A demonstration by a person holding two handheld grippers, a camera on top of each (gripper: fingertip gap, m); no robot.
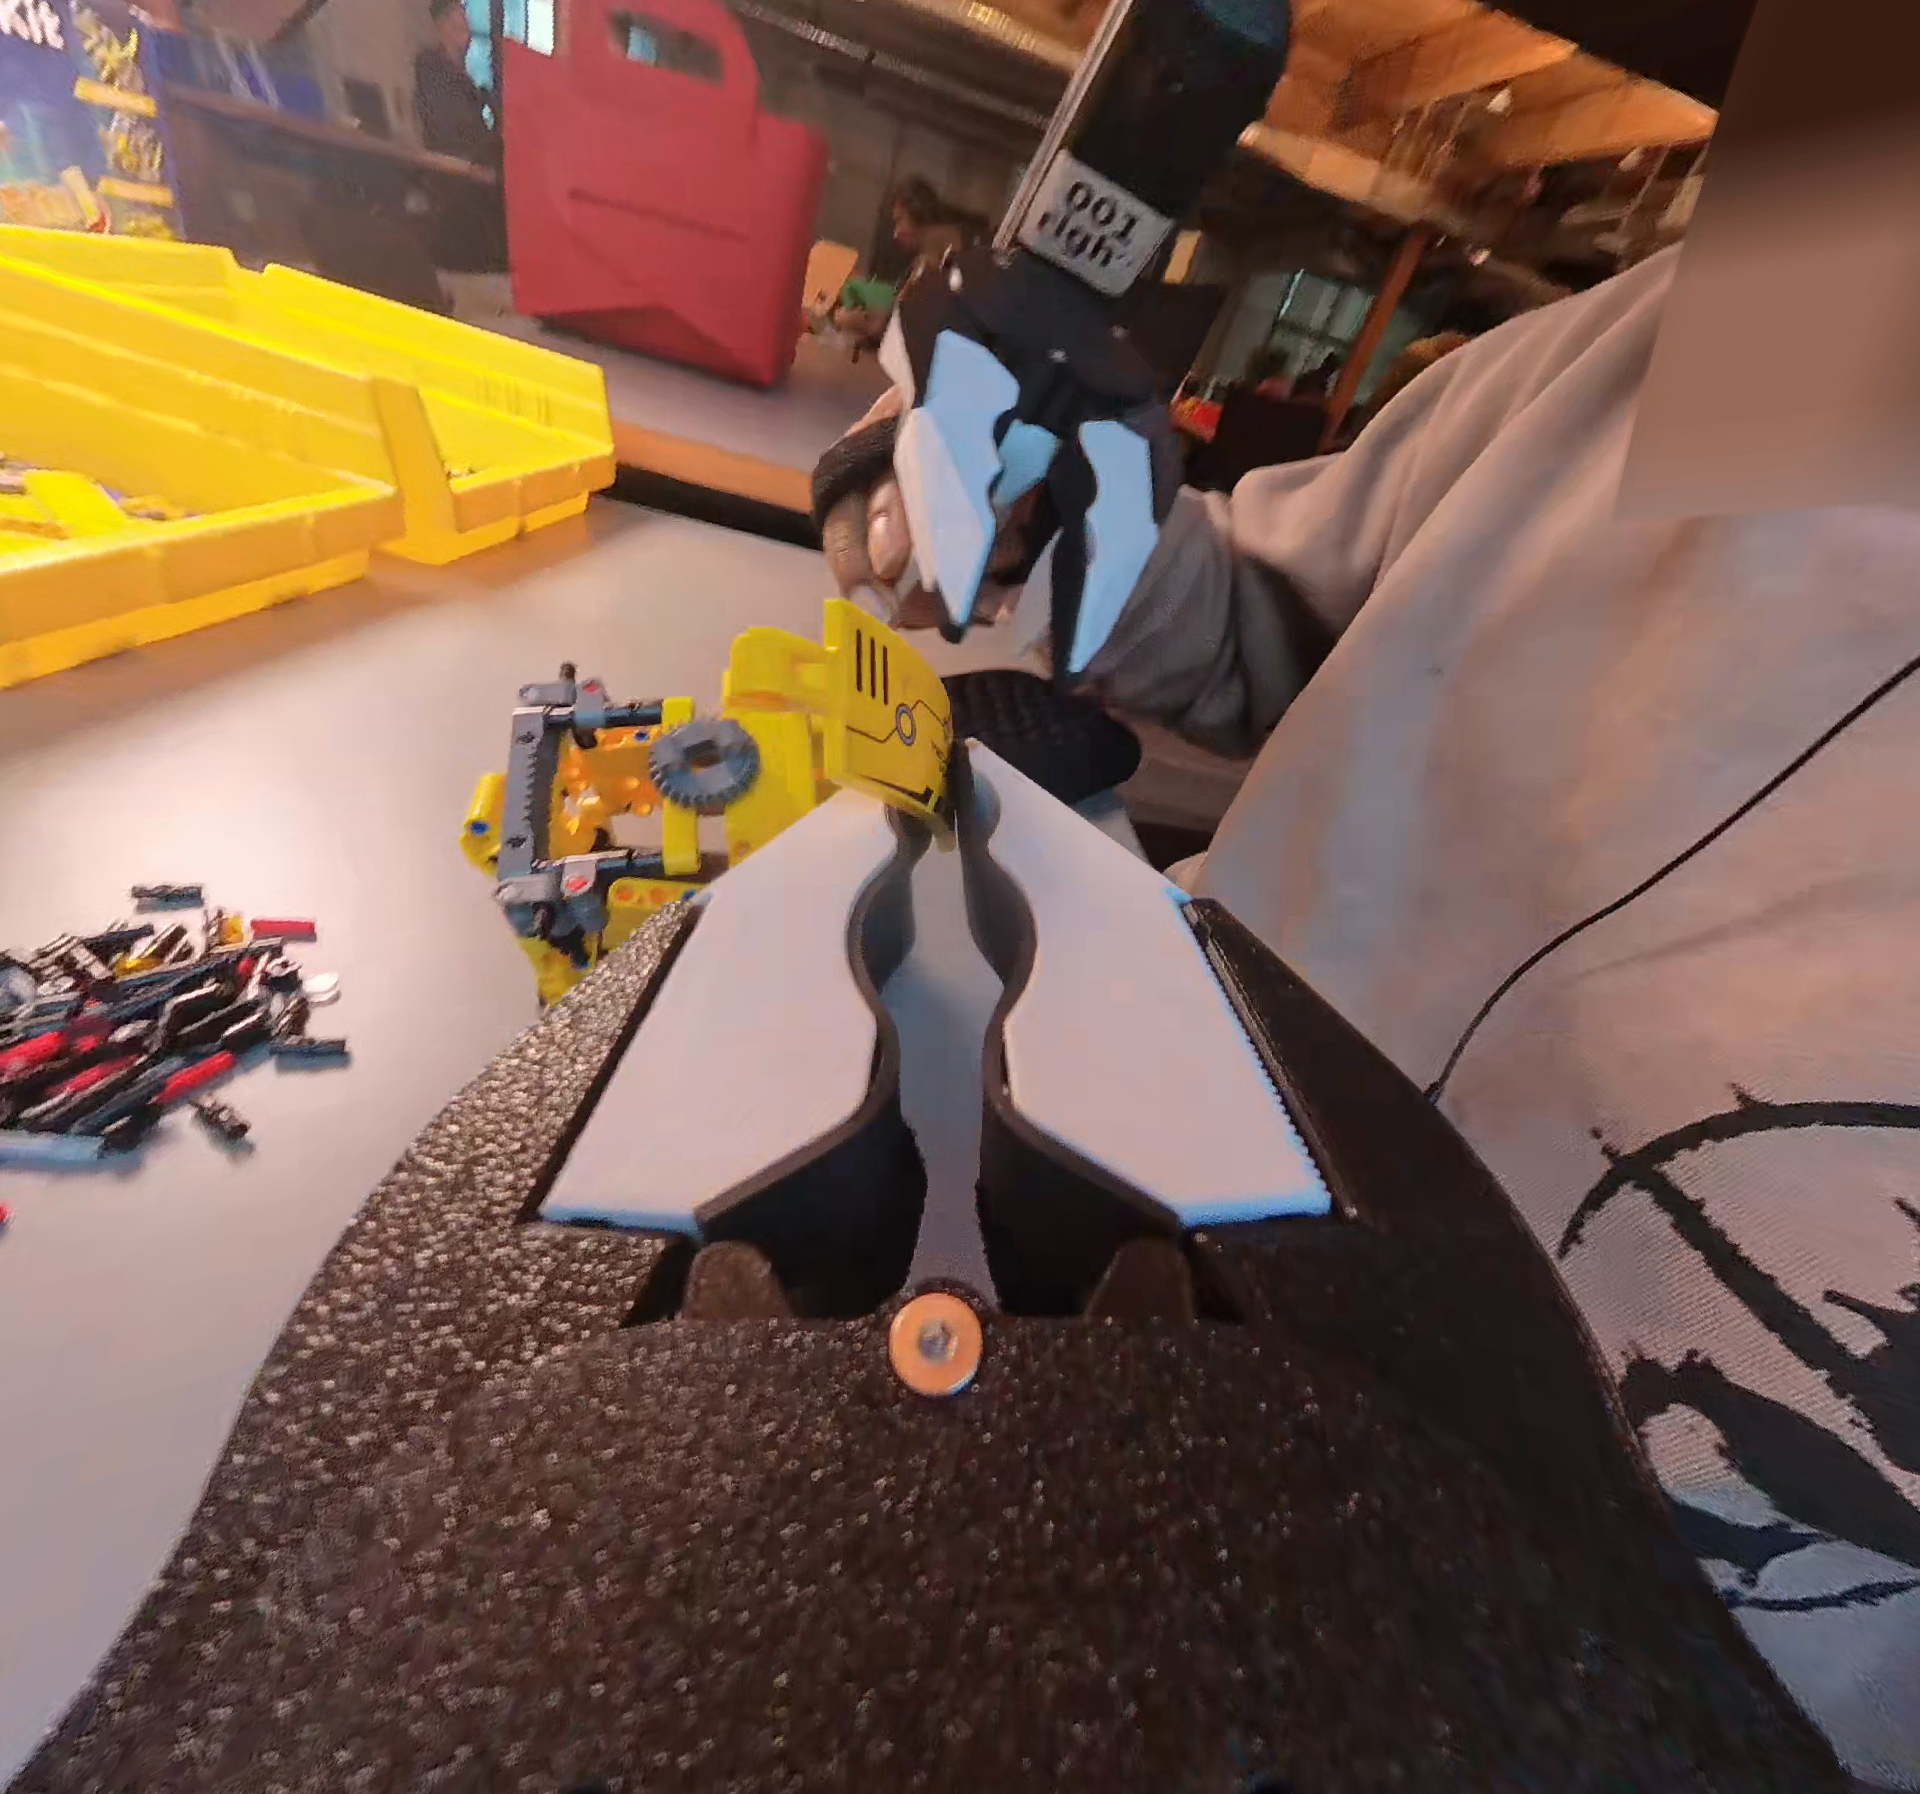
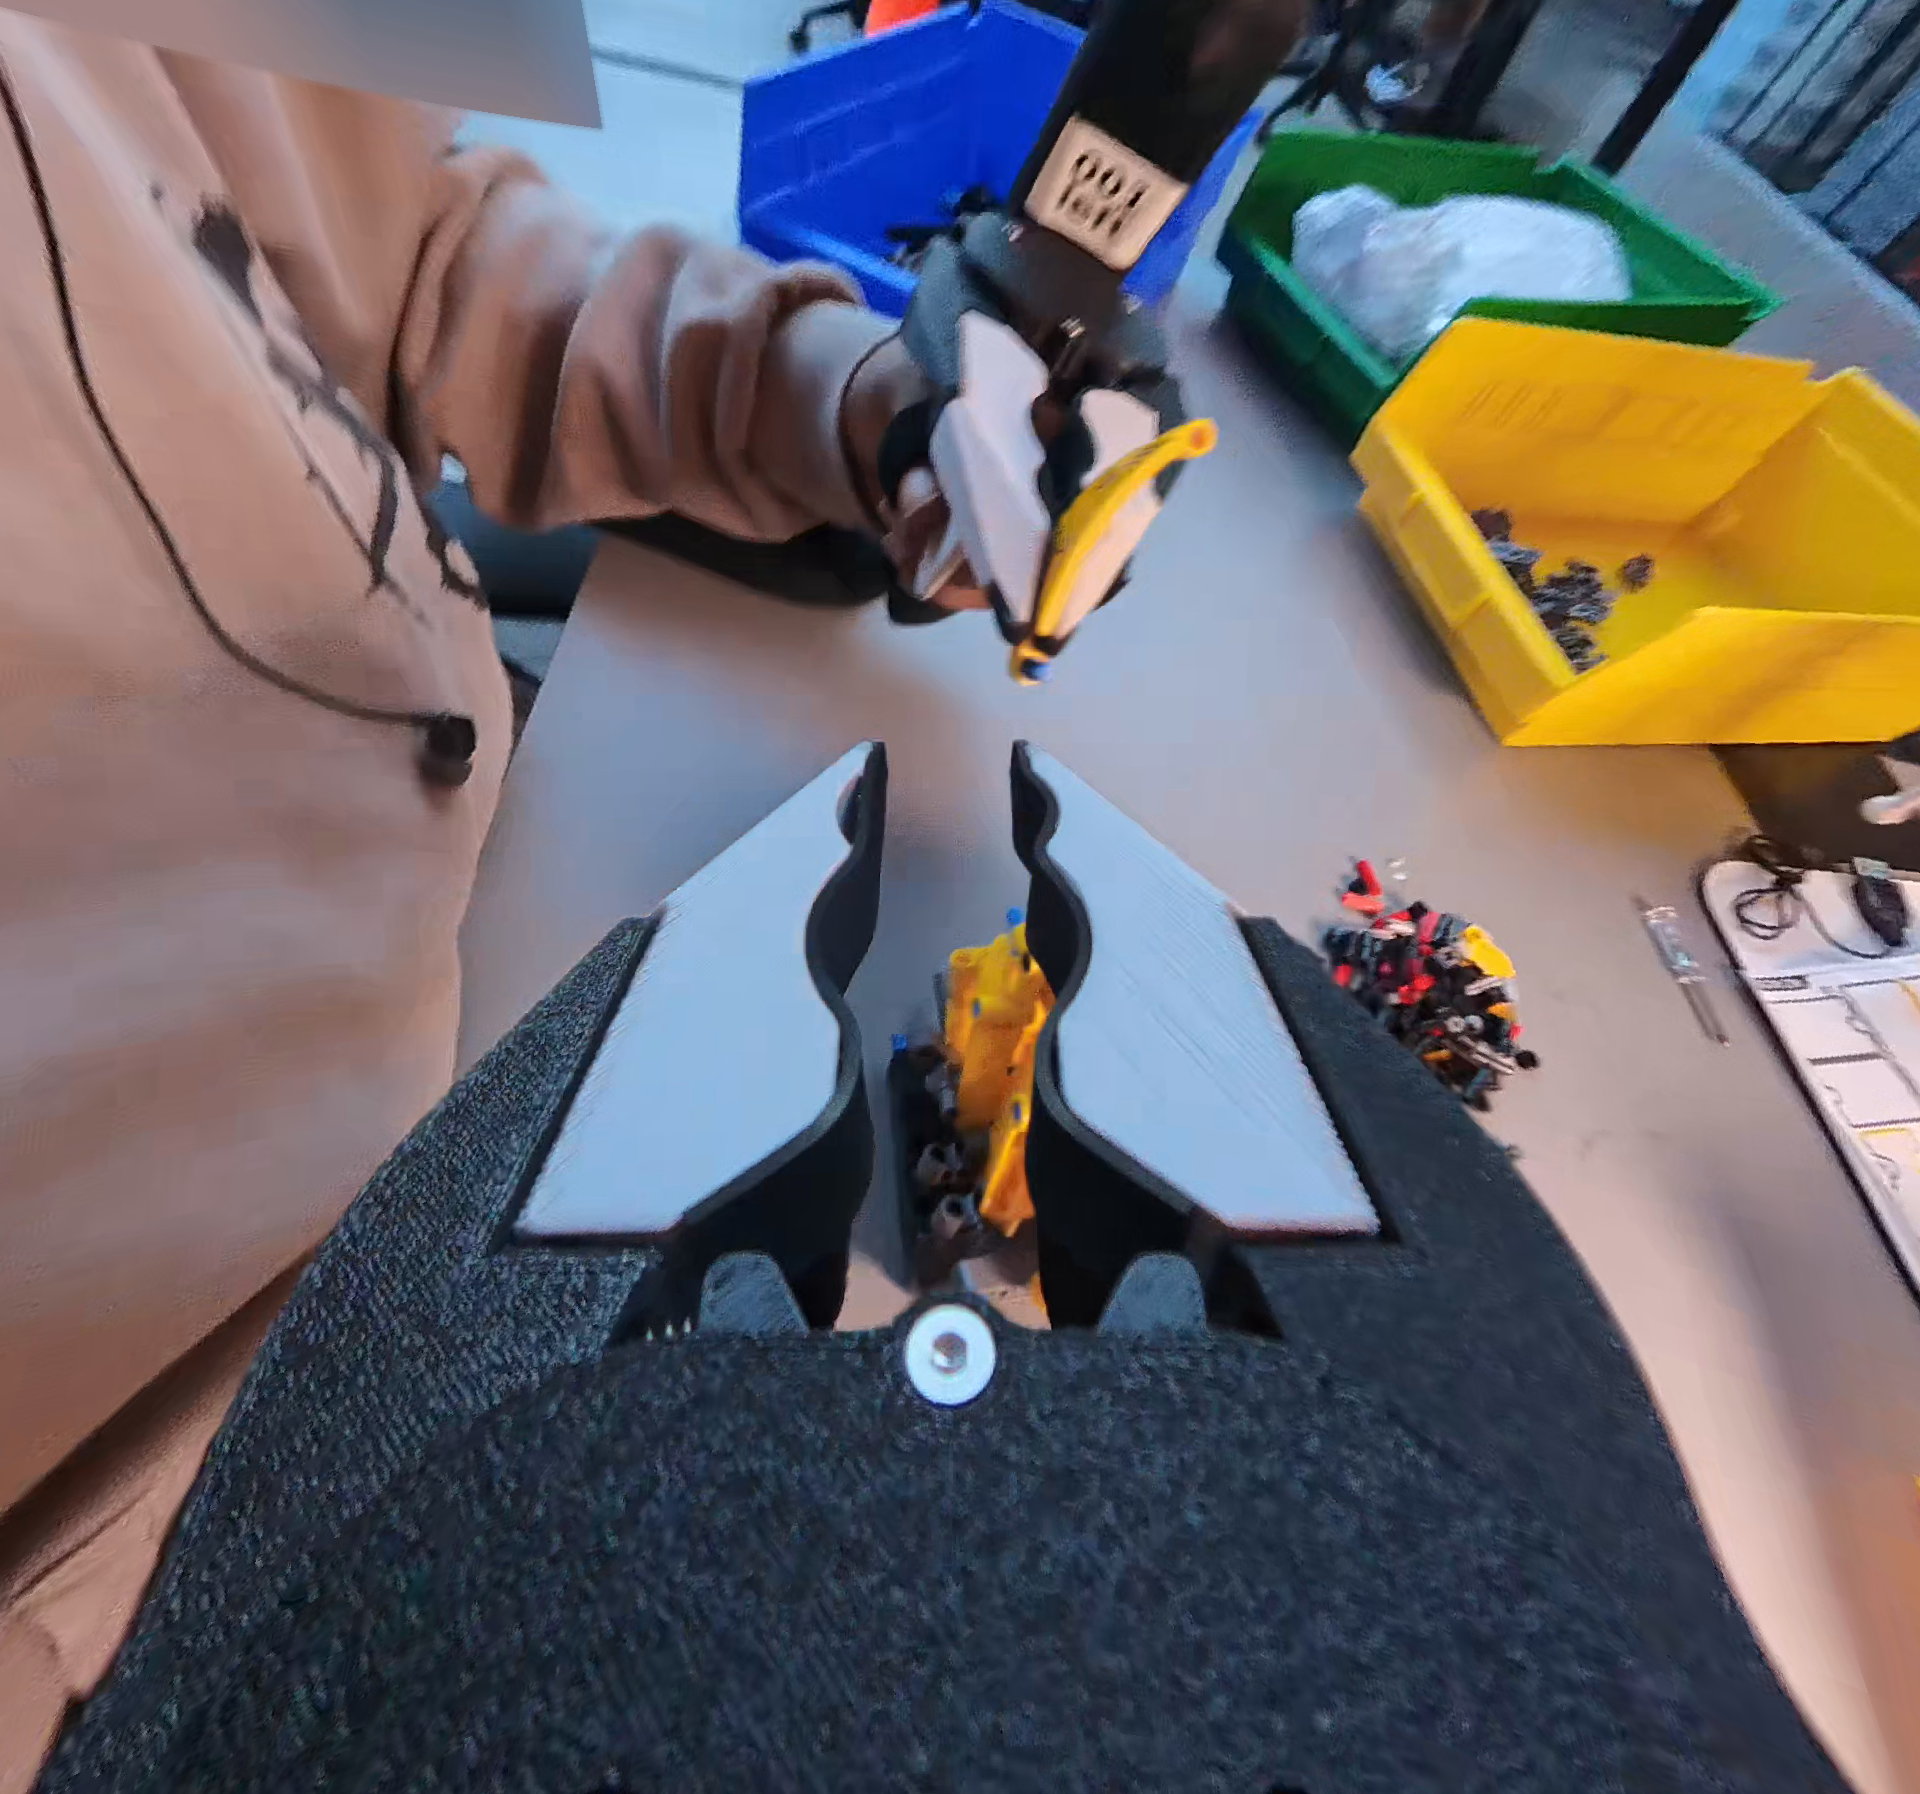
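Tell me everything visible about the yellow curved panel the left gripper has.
The yellow curved panel is a glossy plastic building-toy piece, arched like a fender, with black line markings on its face and a blue pin at one end. The left gripper has its jaws shut on the panel's edge, holding it in the air above the grey table. It hangs just beside the yellow-and-grey geared model; whether they touch is unclear. The right gripper is open, apart from it.

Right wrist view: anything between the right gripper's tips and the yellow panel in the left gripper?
Nothing: only bare grey table shows between right gripper and yellow panel in the right wrist view.
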